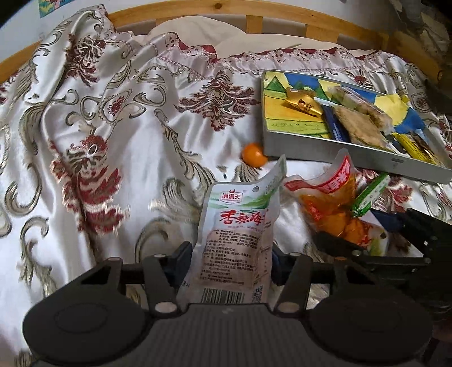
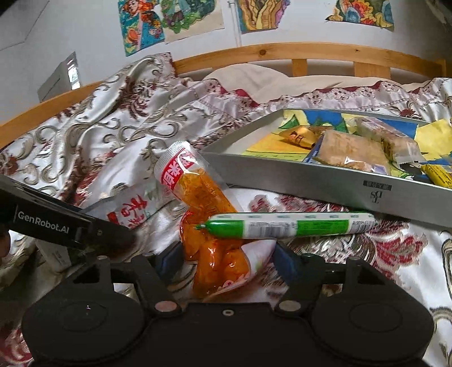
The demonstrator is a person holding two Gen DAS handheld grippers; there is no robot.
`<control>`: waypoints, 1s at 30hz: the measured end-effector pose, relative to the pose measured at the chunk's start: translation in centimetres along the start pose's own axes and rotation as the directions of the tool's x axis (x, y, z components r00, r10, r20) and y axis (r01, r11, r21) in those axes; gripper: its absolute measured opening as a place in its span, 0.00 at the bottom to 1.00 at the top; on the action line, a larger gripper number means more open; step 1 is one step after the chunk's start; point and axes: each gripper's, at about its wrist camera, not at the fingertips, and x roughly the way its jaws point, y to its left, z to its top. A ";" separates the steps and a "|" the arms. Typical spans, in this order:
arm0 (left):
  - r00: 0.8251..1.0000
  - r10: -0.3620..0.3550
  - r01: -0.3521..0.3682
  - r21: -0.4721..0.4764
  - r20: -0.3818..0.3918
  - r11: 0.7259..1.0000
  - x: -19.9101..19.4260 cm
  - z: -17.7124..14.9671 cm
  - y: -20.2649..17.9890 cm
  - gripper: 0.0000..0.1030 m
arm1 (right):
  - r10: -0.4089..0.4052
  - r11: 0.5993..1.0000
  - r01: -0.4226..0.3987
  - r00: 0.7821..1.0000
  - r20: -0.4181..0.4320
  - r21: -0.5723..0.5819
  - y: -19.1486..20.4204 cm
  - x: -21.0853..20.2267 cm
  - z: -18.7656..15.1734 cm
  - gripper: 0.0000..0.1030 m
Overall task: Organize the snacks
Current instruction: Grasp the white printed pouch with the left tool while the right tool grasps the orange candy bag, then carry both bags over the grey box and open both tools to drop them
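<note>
My left gripper [image 1: 230, 258] is shut on a white seaweed snack packet [image 1: 240, 223], held upright above the bedspread. My right gripper [image 2: 228, 258] is shut on an orange-filled clear packet [image 2: 209, 225], and shows in the left wrist view [image 1: 353, 245] holding that packet [image 1: 330, 206]. A green and white sausage stick [image 2: 288, 227] lies across the orange packet. A grey metal tray [image 1: 333, 156] at the right holds several wrapped snacks; it also shows in the right wrist view [image 2: 325, 180]. The white packet [image 2: 132, 206] shows at the left there.
A small orange fruit [image 1: 253, 153] lies on the bedspread by the tray's near corner. The patterned satin bedspread [image 1: 113, 141] covers the bed, rumpled at the left. A wooden bed rail [image 2: 282, 52] and a wall with drawings [image 2: 144, 25] stand behind.
</note>
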 end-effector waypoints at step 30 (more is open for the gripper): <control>0.999 0.016 -0.017 0.007 0.047 1.000 -7.1 -10.9 -5.9 0.65 | 0.026 1.000 -0.026 1.000 0.003 0.013 2.2 -16.0 -1.3 0.69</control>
